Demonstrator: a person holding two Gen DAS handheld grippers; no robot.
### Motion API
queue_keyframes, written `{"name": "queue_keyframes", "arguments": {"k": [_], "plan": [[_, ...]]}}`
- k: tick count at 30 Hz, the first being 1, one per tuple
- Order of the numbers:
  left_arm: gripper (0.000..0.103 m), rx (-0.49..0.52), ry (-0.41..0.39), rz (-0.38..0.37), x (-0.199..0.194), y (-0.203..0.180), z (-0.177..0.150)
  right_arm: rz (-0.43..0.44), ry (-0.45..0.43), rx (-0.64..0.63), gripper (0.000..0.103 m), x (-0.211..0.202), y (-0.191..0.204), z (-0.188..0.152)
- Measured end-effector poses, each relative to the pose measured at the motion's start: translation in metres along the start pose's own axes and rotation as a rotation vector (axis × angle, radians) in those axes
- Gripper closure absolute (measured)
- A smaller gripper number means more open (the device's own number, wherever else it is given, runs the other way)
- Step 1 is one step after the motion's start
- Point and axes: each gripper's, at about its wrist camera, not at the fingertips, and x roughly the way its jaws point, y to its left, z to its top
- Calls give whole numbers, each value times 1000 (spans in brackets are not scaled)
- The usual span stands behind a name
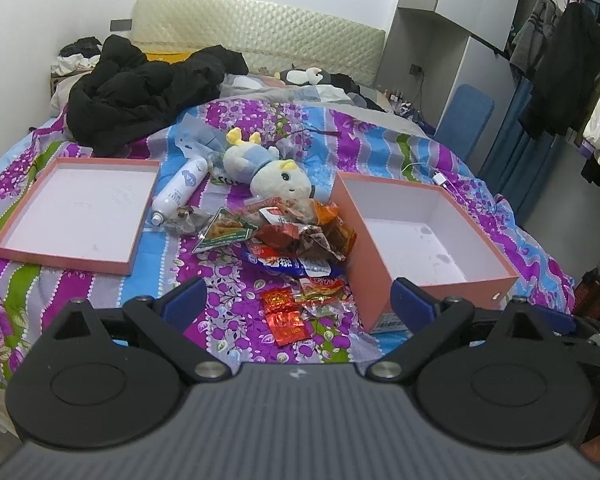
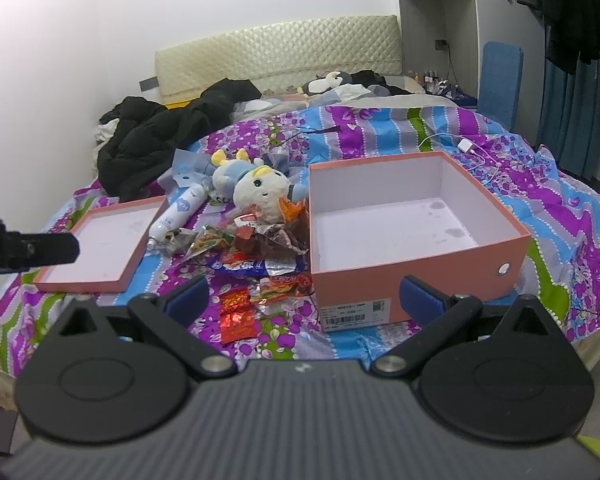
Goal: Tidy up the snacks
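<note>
both grippers were held back over the near edge of the bed, fingers spread wide, nothing between them. left gripper (image 1: 296,300) pointed straight at the snack pile (image 1: 288,240), which lay ahead of it on the floral quilt (image 1: 228,320), between the pink lid (image 1: 80,208) on its left and the deep pink box (image 1: 428,240) on its right, touching the box's left wall. two red packets (image 1: 284,312) sat nearest, almost between the left fingertips. right gripper (image 2: 304,296) faced the box's labelled front wall, pile off to its left. judged: left gripper was nearer the snacks and better lined up; pile ran front to back, so the carry would go rightward into the box. plush toy (image 1: 268,168) and spray bottle (image 1: 180,188) lay behind the pile.
</note>
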Motion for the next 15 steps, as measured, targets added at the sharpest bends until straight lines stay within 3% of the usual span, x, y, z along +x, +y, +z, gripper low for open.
{"name": "queue_keyframes", "arguments": {"k": [15], "plan": [[3, -14, 55, -6, 36, 15, -10, 7, 34, 27, 0, 15, 0, -7]]}}
